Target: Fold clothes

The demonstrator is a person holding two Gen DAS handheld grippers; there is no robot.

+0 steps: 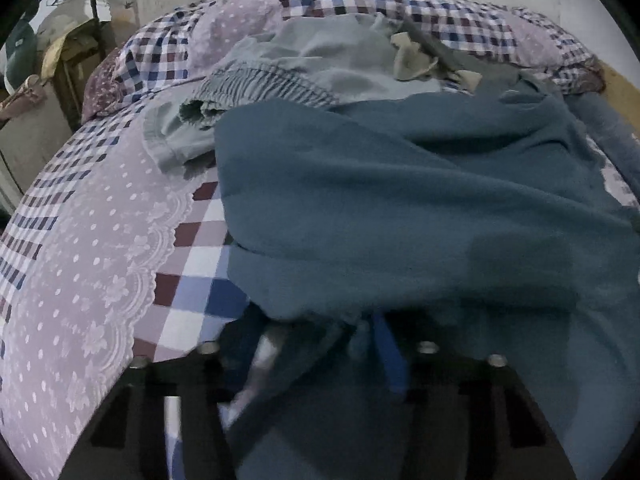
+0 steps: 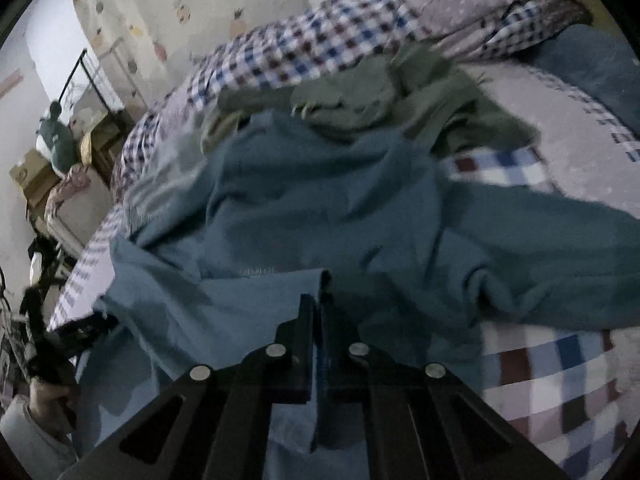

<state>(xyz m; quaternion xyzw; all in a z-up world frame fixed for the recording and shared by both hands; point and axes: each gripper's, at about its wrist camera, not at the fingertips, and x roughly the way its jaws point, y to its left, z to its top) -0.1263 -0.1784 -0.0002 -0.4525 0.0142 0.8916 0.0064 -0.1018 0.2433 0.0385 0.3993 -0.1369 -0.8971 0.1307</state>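
Note:
A large teal garment [image 1: 400,208] lies crumpled across the bed and fills most of the left wrist view. Its near edge drapes over my left gripper [image 1: 320,344], with a fold bunched between the blurred fingers; whether the pads press on it I cannot tell. In the right wrist view the same teal garment [image 2: 304,200] spreads ahead. My right gripper [image 2: 319,292] has its fingers together, shut on the garment's hem. At that view's left edge a hand [image 2: 44,396] holds the left gripper [image 2: 64,336] at the garment's far corner.
Light grey shorts [image 1: 312,64] with an elastic waistband and a grey-green garment [image 2: 360,100] lie behind the teal one. The checked and dotted bedspread [image 1: 100,264] covers the bed. Boxes and clutter [image 2: 36,184] stand beside the bed, by a pineapple-print curtain [image 2: 160,8].

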